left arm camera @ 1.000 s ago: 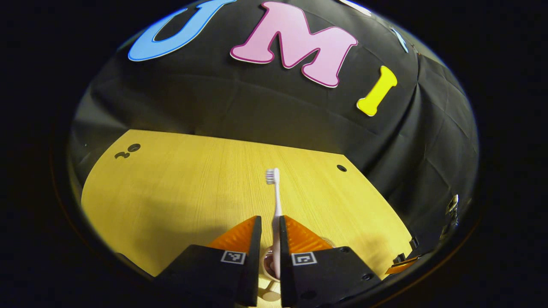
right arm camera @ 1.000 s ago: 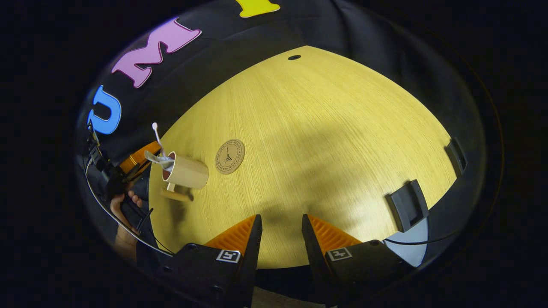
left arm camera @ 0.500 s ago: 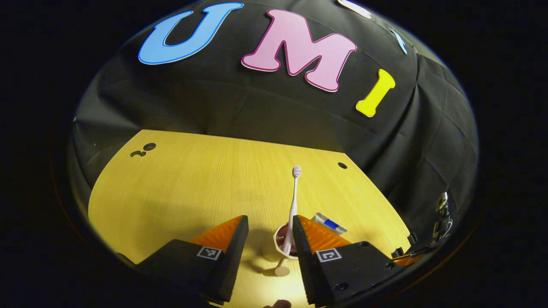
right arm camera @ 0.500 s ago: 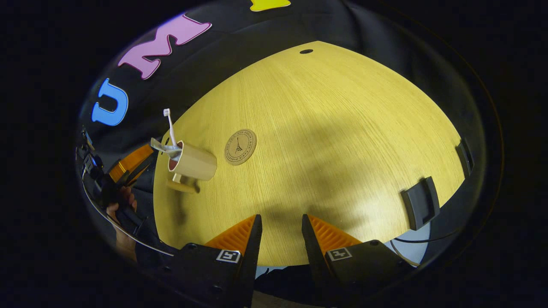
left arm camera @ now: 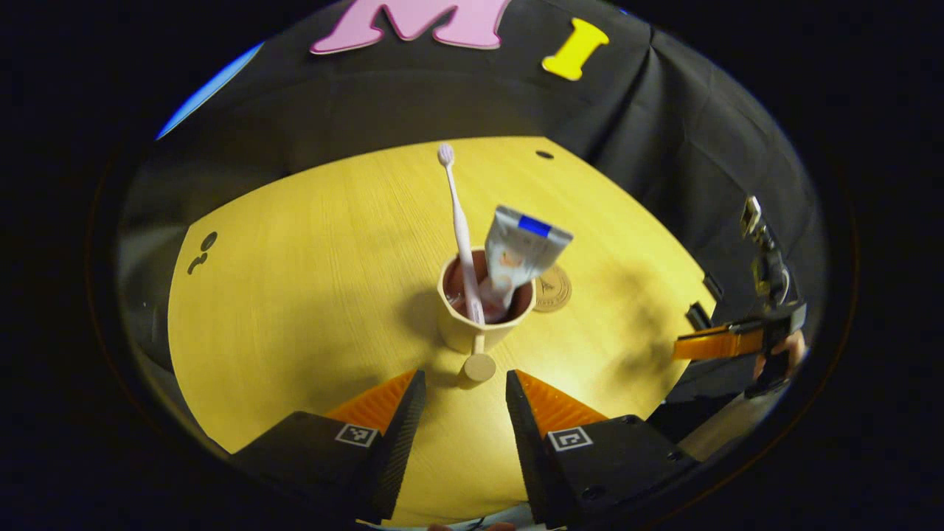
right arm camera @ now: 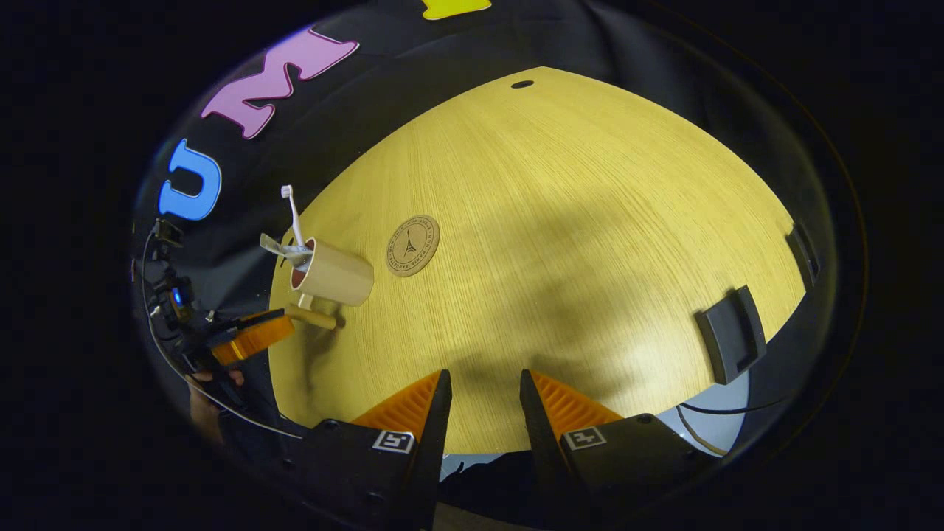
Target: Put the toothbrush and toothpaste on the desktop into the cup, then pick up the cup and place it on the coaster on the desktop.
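A beige cup (left arm camera: 472,324) with a peg-like handle (left arm camera: 479,365) stands on the yellow table (left arm camera: 295,295). In it stand a pale pink toothbrush (left arm camera: 457,214), head up, and a toothpaste tube (left arm camera: 516,254). My left gripper (left arm camera: 461,380) is open, just short of the handle, holding nothing. A round brown coaster (left arm camera: 553,289) lies right behind the cup. In the right gripper view the cup (right arm camera: 332,273) sits at the left, the coaster (right arm camera: 413,245) beside it, and the left gripper (right arm camera: 247,335) near the handle. My right gripper (right arm camera: 483,383) is open over the table's near edge.
Dark clamps (right arm camera: 726,335) sit on the table's right edge in the right gripper view. Small holes (left arm camera: 544,155) mark the table's far side. The other gripper (left arm camera: 719,343) and a hand show at the right of the left gripper view. Black cloth walls the booth.
My left gripper let go of the toothbrush, which now stands in the cup, and drew back and up so the whole cup shows. The right gripper hardly moved.
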A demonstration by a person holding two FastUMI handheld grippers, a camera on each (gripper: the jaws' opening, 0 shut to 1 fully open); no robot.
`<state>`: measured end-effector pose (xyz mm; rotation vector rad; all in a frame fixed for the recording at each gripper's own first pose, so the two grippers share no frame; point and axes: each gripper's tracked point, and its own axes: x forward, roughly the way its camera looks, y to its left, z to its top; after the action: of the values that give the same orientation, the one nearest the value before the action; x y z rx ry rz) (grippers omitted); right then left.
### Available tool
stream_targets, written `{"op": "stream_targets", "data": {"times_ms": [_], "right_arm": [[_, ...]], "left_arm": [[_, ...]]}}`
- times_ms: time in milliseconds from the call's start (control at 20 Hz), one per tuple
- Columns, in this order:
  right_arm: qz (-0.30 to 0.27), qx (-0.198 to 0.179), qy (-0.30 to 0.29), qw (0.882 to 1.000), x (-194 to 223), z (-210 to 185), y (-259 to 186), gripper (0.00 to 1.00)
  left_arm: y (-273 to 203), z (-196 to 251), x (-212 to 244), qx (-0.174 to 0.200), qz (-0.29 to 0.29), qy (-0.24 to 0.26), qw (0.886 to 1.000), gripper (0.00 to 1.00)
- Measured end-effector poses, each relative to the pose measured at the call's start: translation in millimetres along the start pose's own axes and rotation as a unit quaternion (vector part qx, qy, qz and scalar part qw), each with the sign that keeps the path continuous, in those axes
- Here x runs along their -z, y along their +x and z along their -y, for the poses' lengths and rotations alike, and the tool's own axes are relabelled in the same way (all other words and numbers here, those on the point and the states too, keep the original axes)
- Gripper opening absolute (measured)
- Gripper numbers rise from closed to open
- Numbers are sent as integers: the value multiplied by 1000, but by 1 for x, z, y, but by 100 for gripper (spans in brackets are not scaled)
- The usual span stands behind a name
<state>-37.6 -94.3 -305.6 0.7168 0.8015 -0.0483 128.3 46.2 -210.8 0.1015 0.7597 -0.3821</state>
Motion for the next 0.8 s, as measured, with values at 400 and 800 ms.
{"op": "stream_targets", "data": {"times_ms": [400, 800], "right_arm": [[13, 11, 25, 1000, 2, 21, -14, 58], [18, 19, 52, 998, 3, 38, -20, 58]], "left_arm": [[49, -1, -1, 1, -70, -11, 998, 77], [63, 3, -3, 2, -94, -27, 995, 54]]}}
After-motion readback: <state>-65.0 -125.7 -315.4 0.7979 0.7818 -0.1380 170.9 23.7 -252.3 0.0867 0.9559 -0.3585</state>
